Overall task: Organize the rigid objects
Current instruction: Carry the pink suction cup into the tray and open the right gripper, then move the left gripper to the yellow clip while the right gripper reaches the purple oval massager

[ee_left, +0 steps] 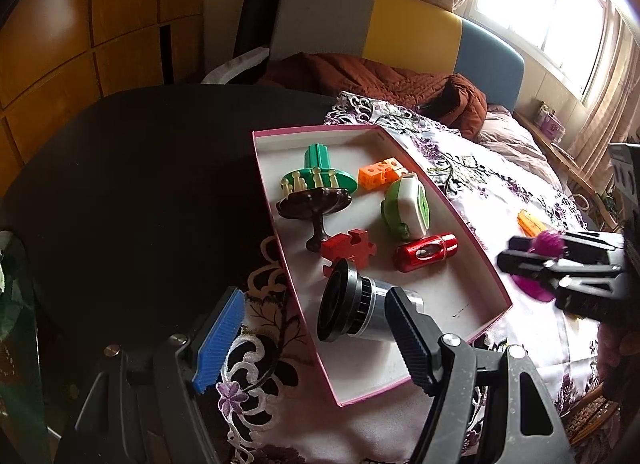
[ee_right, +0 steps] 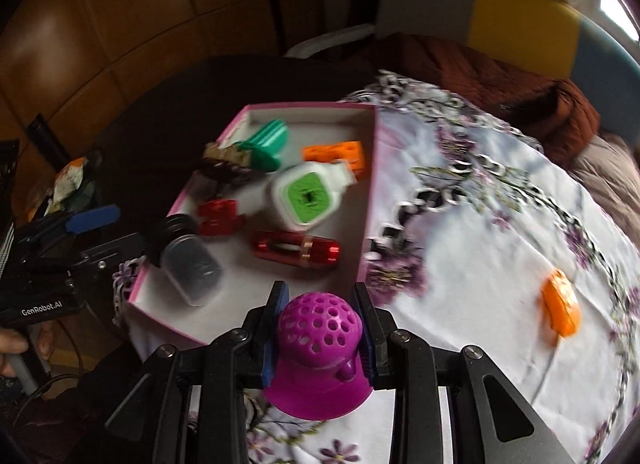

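The right gripper clenches a magenta perforated plastic dome just outside the pink-rimmed cardboard box (near corner); carry it over the rim, lower into bare floor beside the red metal cylinder, then release

Box: pink rim, white inside. Beside it, cloth: white, purple floral print. Strainer: magenta. Pads: blue.
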